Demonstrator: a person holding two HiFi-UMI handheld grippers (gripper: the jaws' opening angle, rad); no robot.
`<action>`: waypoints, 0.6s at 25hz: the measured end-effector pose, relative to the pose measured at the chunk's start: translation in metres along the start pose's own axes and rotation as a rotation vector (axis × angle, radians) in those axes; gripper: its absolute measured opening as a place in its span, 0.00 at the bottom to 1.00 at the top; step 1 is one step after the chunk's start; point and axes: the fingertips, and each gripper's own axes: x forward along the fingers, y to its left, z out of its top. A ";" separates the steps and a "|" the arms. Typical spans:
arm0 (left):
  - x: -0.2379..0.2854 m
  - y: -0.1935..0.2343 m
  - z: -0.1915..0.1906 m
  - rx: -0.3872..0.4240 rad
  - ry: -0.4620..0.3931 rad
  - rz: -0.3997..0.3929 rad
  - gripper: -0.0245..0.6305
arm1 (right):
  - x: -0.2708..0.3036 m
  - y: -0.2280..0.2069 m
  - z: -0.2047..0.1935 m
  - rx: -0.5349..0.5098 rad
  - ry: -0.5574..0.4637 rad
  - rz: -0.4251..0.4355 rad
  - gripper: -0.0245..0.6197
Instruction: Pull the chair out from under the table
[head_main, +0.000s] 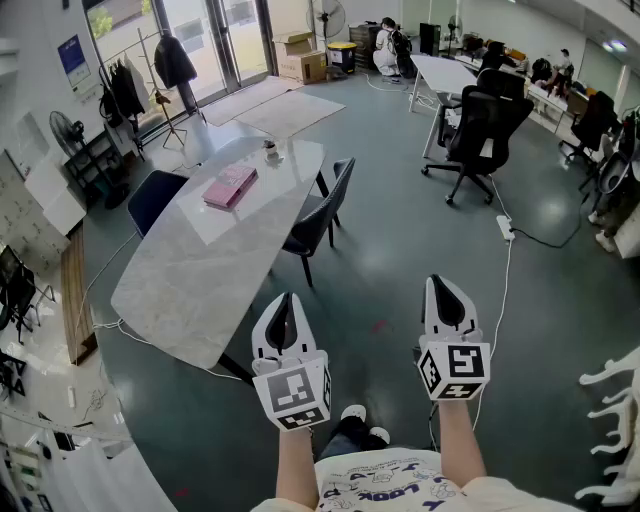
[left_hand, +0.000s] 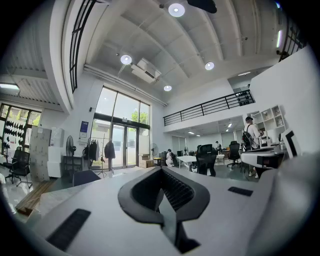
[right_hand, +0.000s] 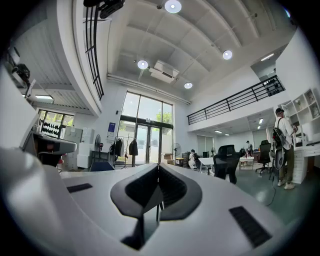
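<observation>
A blue chair (head_main: 152, 197) stands at the far left of the long white table (head_main: 190, 280), close against its edge. On the table lie a pink book (head_main: 230, 186) and, farther back, a small cup (head_main: 271, 152). On the table's right side is the black chair (head_main: 322, 212) — it is tucked in close, with its seat partly under the table top. Nearer the person, the left gripper (head_main: 286, 300) is held level in the air, near the table's closest corner. Its 2 jaws are shut tight with nothing between them. The right gripper (head_main: 444, 285) is held up beside it, well apart, over the grey floor (head_main: 380, 300) — its 2 jaws are shut too and hold nothing. Neither gripper touches the black chair. Far off to the right stands a black office chair (head_main: 480, 125) on wheels.
</observation>
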 end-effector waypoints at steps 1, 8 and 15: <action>0.001 -0.001 -0.001 0.001 -0.001 -0.001 0.06 | 0.000 -0.001 -0.001 0.002 0.000 0.000 0.05; 0.008 0.000 0.000 0.006 -0.003 -0.010 0.06 | 0.007 -0.001 -0.004 0.006 0.008 -0.002 0.05; 0.026 0.007 -0.004 0.001 0.007 -0.012 0.06 | 0.024 0.000 -0.007 0.001 0.011 -0.003 0.05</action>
